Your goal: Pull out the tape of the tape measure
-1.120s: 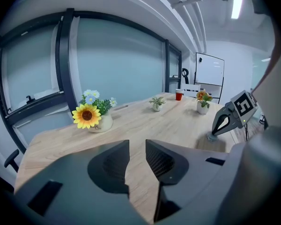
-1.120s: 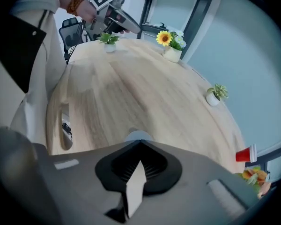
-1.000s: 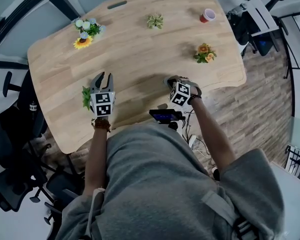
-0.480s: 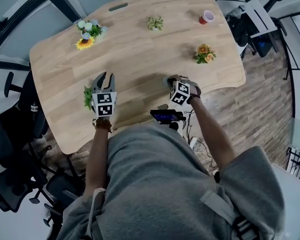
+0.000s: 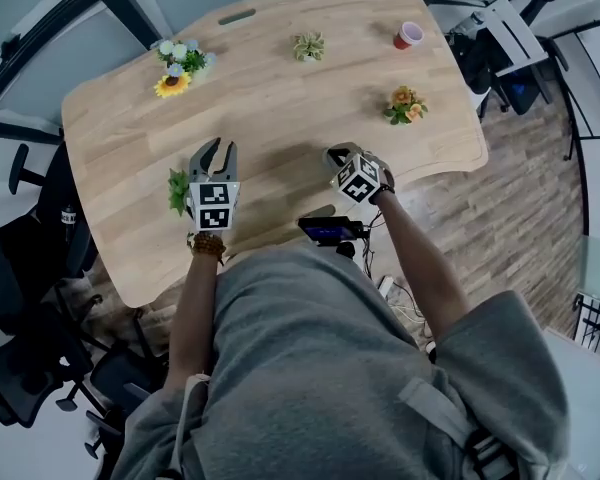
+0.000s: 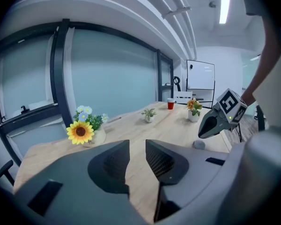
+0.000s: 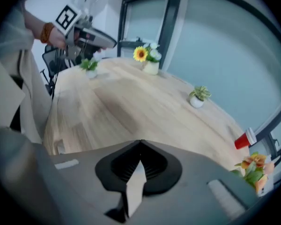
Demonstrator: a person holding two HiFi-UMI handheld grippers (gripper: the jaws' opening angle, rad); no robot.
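A small grey round object (image 6: 198, 145), possibly the tape measure, lies on the wooden table (image 5: 280, 108) just under the tip of my right gripper (image 5: 331, 155); no tape shows. In the head view that object is hidden by the gripper. The right gripper (image 7: 140, 145) is shut, with nothing between its pads, and hovers near the table's front edge. My left gripper (image 5: 214, 148) is held over the table's front left and stands open. Its jaws (image 6: 137, 144) have only bare wood between them. The two grippers are well apart.
A sunflower pot (image 5: 175, 68), a small green plant (image 5: 308, 45), a red cup (image 5: 409, 35) and an orange flower pot (image 5: 405, 104) stand along the far half. Another green plant (image 5: 177, 190) is beside the left gripper. A black device (image 5: 327, 230) sits at the front edge.
Both grippers have shifted slightly farther onto the table. The right gripper has turned a little to the left. Neither gripper's jaws have changed.
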